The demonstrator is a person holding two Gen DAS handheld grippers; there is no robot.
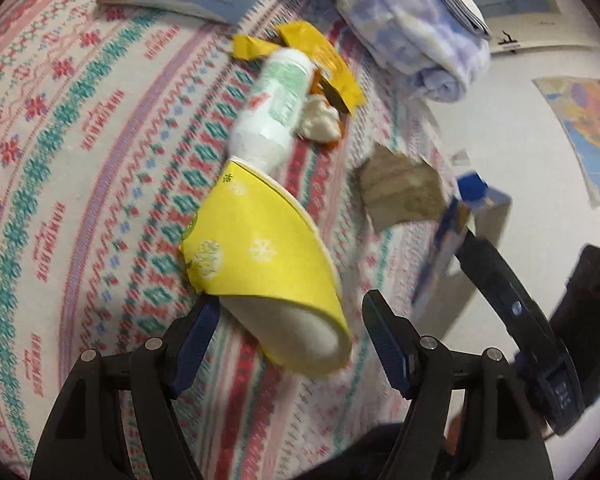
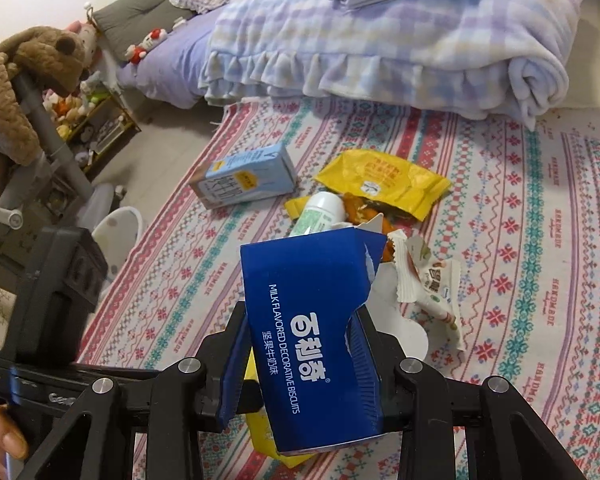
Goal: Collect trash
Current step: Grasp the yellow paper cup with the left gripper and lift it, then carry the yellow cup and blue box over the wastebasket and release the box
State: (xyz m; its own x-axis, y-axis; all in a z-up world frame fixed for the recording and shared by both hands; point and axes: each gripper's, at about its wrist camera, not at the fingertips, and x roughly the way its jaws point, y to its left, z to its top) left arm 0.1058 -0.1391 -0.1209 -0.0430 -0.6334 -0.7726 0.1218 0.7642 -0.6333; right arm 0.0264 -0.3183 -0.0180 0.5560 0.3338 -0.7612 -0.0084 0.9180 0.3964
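My left gripper (image 1: 290, 322) is open, its jaws on either side of a flattened yellow paper cup (image 1: 268, 256) that lies on the patterned cloth (image 1: 60, 160). A white bottle (image 1: 274, 108) lies just beyond the cup; it also shows in the right wrist view (image 2: 320, 212). My right gripper (image 2: 300, 352) is shut on a blue biscuit box (image 2: 312, 320), held above the cloth; the box shows at the right of the left wrist view (image 1: 466, 216). Yellow snack wrappers (image 2: 384, 184), a white wrapper (image 2: 428, 280) and a torn brown scrap (image 1: 400, 196) lie around.
A light blue milk carton (image 2: 246, 178) lies at the cloth's far left edge. A folded plaid blanket (image 2: 380, 40) bounds the cloth at the back. A plush bear (image 2: 28, 80) on a stand and a shelf of toys stand to the left on the floor.
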